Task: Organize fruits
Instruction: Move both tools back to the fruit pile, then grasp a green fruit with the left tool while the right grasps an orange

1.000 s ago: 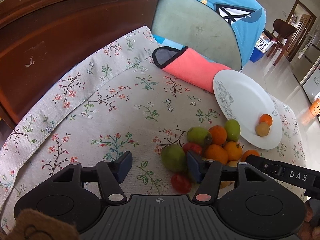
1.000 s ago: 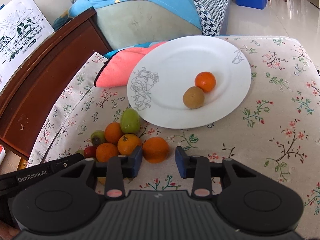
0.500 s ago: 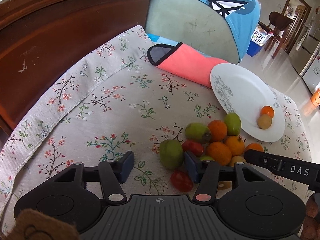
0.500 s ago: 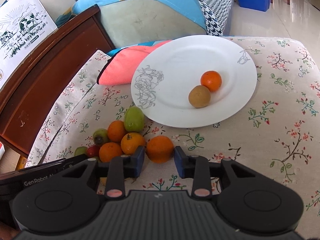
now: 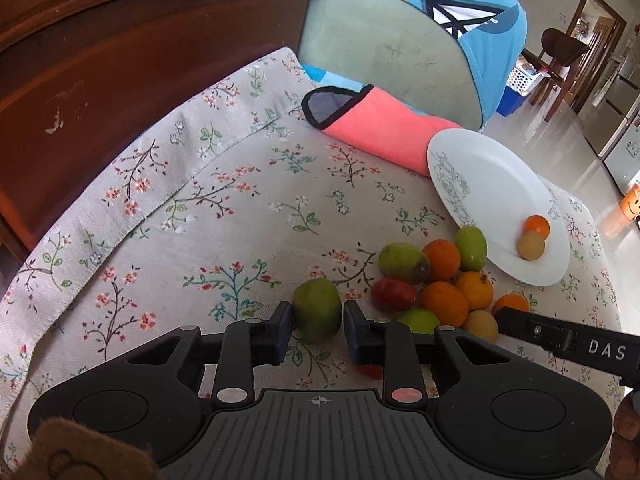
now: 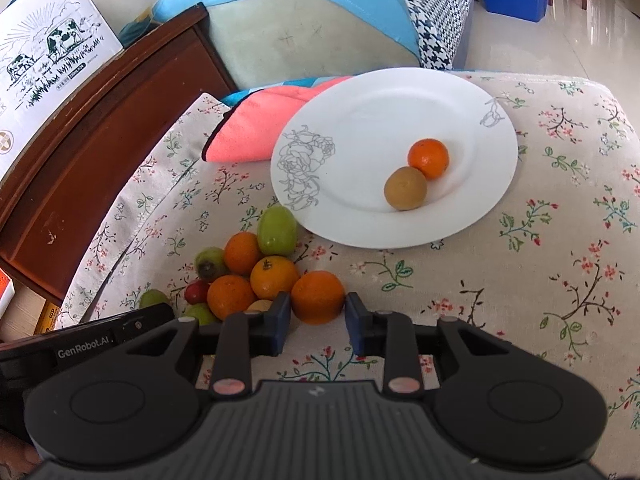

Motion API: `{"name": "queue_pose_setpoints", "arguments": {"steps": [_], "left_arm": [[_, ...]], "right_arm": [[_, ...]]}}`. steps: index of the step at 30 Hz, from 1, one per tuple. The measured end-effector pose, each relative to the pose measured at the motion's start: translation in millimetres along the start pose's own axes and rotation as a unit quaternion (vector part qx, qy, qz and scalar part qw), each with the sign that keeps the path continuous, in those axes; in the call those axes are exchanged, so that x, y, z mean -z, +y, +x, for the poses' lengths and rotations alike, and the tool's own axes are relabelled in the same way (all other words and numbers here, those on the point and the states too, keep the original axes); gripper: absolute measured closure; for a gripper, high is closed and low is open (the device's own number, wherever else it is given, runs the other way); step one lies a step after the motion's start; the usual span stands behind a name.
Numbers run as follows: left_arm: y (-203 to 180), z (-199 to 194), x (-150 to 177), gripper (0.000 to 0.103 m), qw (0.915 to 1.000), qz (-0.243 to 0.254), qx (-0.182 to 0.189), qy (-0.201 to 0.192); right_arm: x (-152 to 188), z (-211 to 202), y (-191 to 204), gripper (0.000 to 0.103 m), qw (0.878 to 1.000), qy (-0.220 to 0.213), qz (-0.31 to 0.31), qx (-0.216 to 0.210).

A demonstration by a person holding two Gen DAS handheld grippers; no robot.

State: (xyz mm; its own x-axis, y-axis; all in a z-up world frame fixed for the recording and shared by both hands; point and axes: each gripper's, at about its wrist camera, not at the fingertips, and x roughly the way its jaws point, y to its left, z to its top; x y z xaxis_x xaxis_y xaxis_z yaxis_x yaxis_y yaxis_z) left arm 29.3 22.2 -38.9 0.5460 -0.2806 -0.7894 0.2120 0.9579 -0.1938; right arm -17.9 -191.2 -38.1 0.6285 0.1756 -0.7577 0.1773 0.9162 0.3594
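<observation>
Left hand-held gripper (image 5: 317, 330) pads flank a green fruit (image 5: 317, 314), lower centre. Right hand-held gripper (image 6: 318, 320) likewise pinches an orange (image 6: 318, 297); plate (image 6: 360, 120) above.

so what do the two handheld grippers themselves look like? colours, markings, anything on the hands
Both are matte black plastic with ribbed centre plates, round side discs and dark blue finger pads. The left gripper carries white GenRobot.AI lettering, readable in the right wrist view. The right gripper shows white DAS lettering in the left wrist view. No cables visible. A brown fuzzy cuff sits at the left.

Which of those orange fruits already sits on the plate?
The orange touching the brown kiwi on the white plate; the others lie on the cloth.
</observation>
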Motion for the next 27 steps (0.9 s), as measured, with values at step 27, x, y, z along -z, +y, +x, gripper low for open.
{"name": "queue_pose_setpoints", "arguments": {"steps": [27], "left_arm": [[-10,-15,-8,0.079,0.9992,-0.012,0.007,-0.037]], "right_arm": [[-2,-6,2,0.073,1.000,-0.006,0.004,-0.015]]}}
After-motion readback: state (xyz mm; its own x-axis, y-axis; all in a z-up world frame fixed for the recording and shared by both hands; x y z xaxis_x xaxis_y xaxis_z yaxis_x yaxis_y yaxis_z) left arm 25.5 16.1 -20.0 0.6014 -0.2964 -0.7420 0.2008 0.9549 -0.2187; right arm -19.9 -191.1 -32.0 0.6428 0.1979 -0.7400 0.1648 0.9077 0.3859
